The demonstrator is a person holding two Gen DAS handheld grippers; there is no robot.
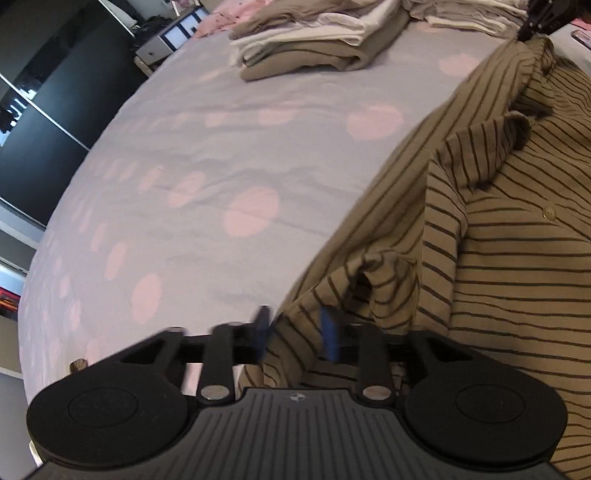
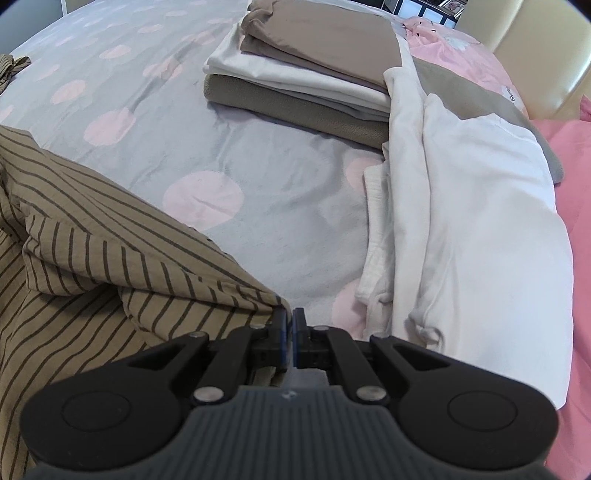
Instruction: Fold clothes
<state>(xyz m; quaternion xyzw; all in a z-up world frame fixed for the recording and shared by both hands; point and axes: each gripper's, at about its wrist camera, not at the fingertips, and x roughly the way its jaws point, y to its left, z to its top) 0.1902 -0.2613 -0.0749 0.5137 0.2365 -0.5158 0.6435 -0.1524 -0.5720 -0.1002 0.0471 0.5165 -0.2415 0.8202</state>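
A tan shirt with dark stripes (image 1: 498,258) lies crumpled on the bed, filling the right side of the left wrist view. My left gripper (image 1: 296,332) sits at the shirt's near edge. Its jaws stand apart and a bunched fold of the shirt fills the gap between the blue pads. In the right wrist view the same shirt (image 2: 92,240) spreads over the lower left. My right gripper (image 2: 290,325) is shut on a corner of it. From the left wrist view the right gripper (image 1: 532,27) shows at the far top right, with the shirt drawn up to its tip.
The grey bedsheet with pink dots (image 2: 277,177) stretches beyond the shirt. A stack of folded brown and white clothes (image 2: 306,70) sits at the back. Loose white garments (image 2: 480,221) lie to the right, beside pink bedding (image 2: 576,184). A dark wardrobe (image 1: 55,129) stands past the bed's left edge.
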